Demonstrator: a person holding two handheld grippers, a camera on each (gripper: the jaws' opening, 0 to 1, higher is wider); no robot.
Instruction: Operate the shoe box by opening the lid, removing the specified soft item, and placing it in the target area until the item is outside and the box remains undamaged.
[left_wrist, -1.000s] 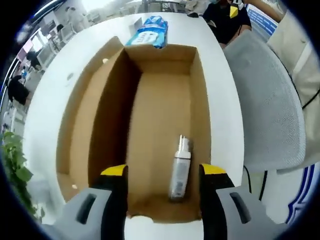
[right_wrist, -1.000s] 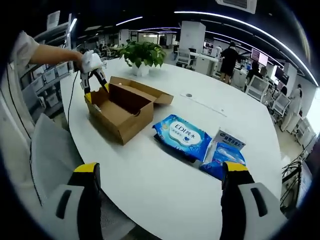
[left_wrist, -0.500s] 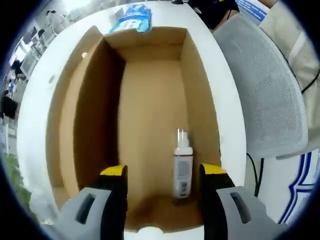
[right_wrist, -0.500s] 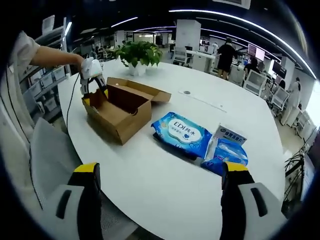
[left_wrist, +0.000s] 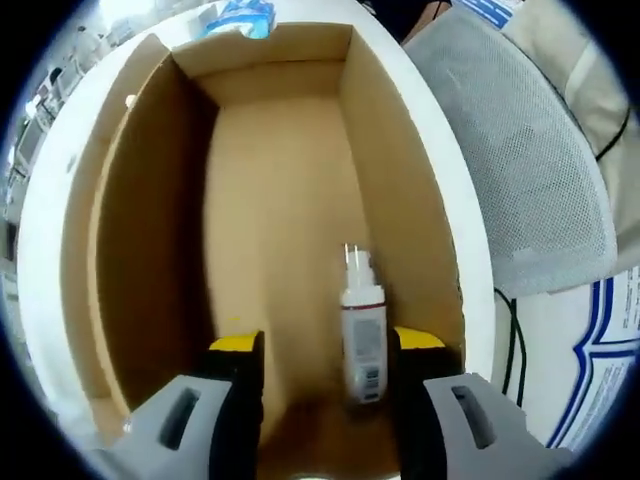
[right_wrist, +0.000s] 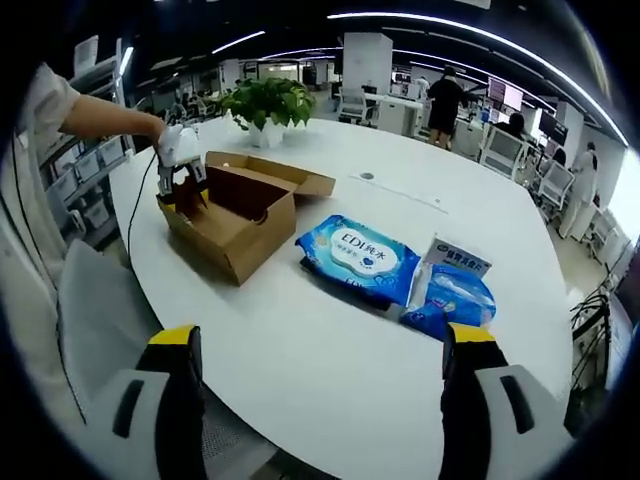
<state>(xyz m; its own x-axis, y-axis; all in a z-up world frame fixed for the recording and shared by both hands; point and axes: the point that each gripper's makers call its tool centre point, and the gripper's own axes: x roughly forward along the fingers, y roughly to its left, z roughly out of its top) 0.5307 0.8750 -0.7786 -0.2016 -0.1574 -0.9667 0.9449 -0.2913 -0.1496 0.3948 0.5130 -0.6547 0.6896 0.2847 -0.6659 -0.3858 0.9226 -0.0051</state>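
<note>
Lid was already open. My left gripper (left_wrist: 318, 345) was inside the box (left_wrist: 130, 250), jaws spread, the bottle (left_wrist: 362, 335) lying between them near the right jaw, not gripped. Extraction and placement still pending, I'd say. My right gripper (right_wrist: 318, 345) hovered open over the table (right_wrist: 300, 350), wipes packs (right_wrist: 362, 255) farther out.

A large white round table (right_wrist: 330, 340) takes up the middle of an open-plan office; a potted green plant (right_wrist: 265, 103) stands at its far edge; a grey mesh chair (left_wrist: 520, 150) sits just beside the table; long strip lights (right_wrist: 470, 30) run across a dark ceiling; a white square column (right_wrist: 365, 62) rises at the back; desks and chairs (right_wrist: 520, 165) line the far side, where people (right_wrist: 442, 100) stand; shelving (right_wrist: 95, 150) lines the left wall.
</note>
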